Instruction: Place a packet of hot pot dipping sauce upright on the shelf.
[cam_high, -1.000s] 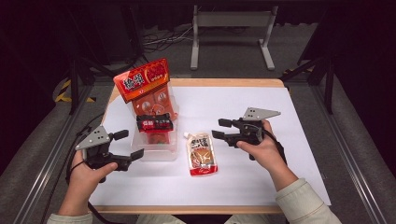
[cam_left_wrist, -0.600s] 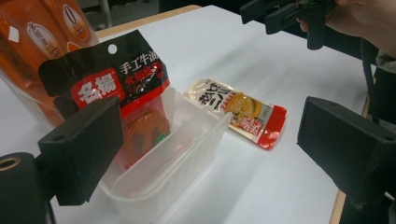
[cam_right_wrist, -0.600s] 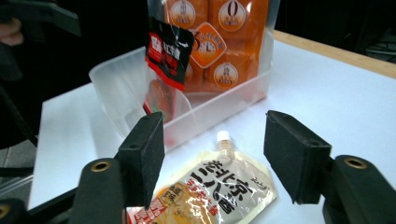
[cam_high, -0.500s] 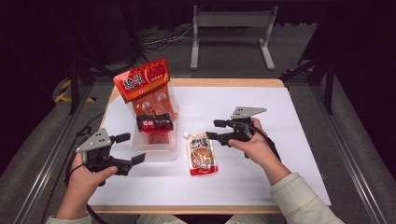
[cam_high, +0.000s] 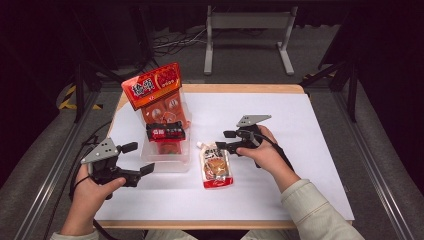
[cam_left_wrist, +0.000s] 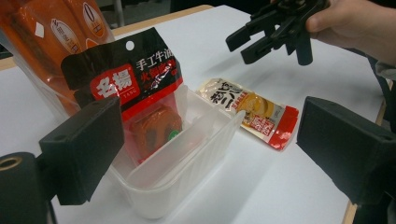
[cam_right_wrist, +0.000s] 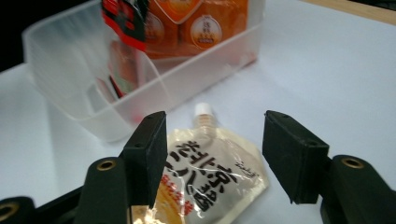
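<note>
Beside the clear bin (cam_high: 167, 162), spouted pouch (cam_right_wrist: 212, 170) flat under right tool (cam_right_wrist: 212, 154) (jaws apart, holding nothing).

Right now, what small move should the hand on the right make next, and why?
Probably lower a little more and close on the pouch. The right gripper has open fingers on either side of it, and it lies flat beside the bin, not yet gripped.

the flat cream spouted sauce pouch (cam_high: 215, 166) lies on the white table sheet (cam_high: 300, 150), just right of the clear plastic bin (cam_high: 165, 162) holding two upright red snack packets (cam_high: 165, 132).
</note>
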